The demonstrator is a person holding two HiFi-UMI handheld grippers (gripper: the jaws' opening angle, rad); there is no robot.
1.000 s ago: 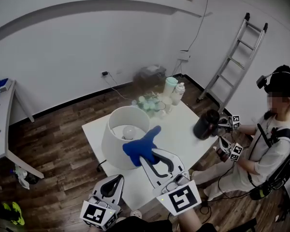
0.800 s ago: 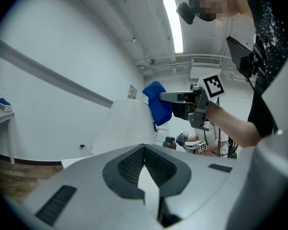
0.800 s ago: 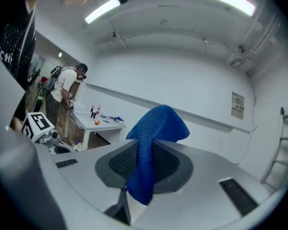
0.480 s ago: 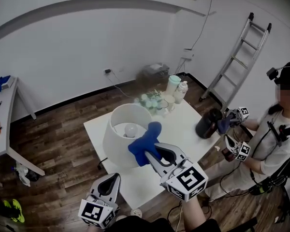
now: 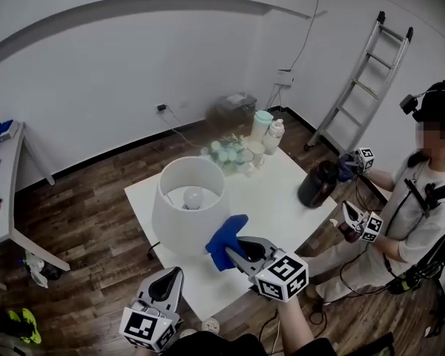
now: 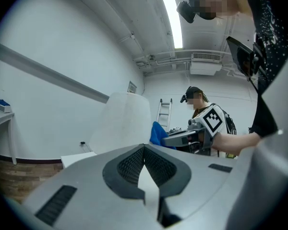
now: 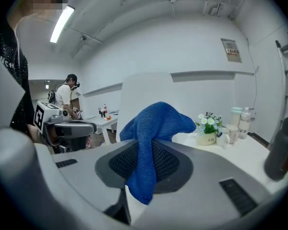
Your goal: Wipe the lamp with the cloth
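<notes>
The right tool (image 7: pixel 143 166) has its jaws pressed together on the blue cloth (image 7: pixel 152 123). A fold is pinched between the ribbed pads, one end hangs down in front of them, and the bulk bunches up above the tips. In the head view the tool reaches forward and to the left over the white counter (image 5: pixel 282 199), and the cloth leads it.

The lamp (image 5: pixel 187 212) stands upright near the counter's left side, so its long axis is vertical. Its white shade (image 7: pixel 146 87) widens toward the bottom. From the right tool it lies straight ahead and a little left, and the cloth sits just beside the shade's lower near flank. Whether the two touch I cannot tell from either view.

The left tool (image 6: pixel 144 153) has its jaws together with nothing between them. It hangs low at the counter's near edge, off to the shade's near left, and aims up past the shade toward the other tool.

My reading is that the right tool is the nearer one — and the only one carrying the cloth — so the wipe falls to it. The move would be a short push forward and left to seat the cloth on the shade. After that the stroke would run round the curve or up along the slope, pressed lightly, since a freestanding lamp could tip or slide.
</notes>
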